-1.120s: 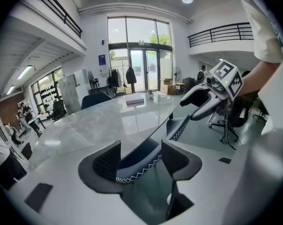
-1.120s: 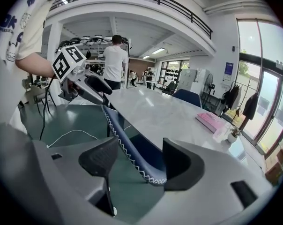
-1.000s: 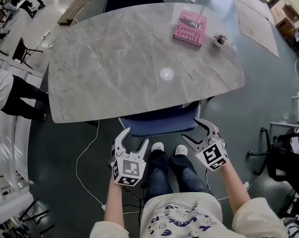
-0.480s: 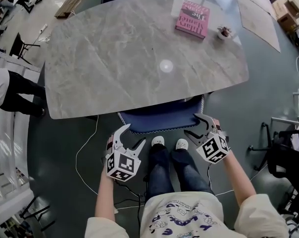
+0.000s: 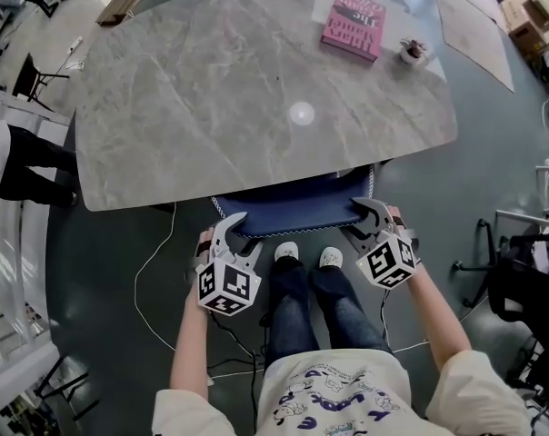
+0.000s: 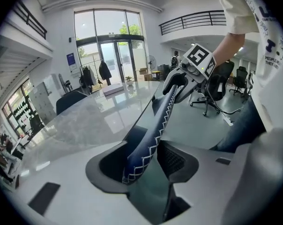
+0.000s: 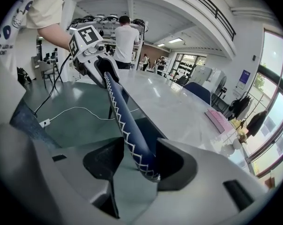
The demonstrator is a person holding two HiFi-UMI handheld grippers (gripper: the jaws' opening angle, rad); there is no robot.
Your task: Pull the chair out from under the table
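Observation:
A dark blue chair with white zigzag stitching is tucked under the grey marble table [image 5: 211,107]; only the top edge of its back [image 5: 293,212] shows. My left gripper [image 5: 241,234] straddles the back's left end [image 6: 153,135], my right gripper [image 5: 354,218] its right end [image 7: 125,125]. In each gripper view the padded edge lies between the jaws, against one jaw, with a gap on the other side. Both pairs of jaws are closing. Each gripper view shows the other gripper at the far end of the back: the right gripper [image 6: 188,74] and the left gripper [image 7: 92,55].
A pink book [image 5: 354,25] and a small pot [image 5: 411,51] lie on the table's far right. A white cable [image 5: 156,271] runs over the floor at left. A black office chair [image 5: 520,289] stands at right. A person [image 5: 20,166] stands at left. My shoes [image 5: 288,252] are just behind the chair.
Both grippers have come down over the top edge of the chair back, which now sits between the jaws. Both pairs of jaws stand narrower than before.

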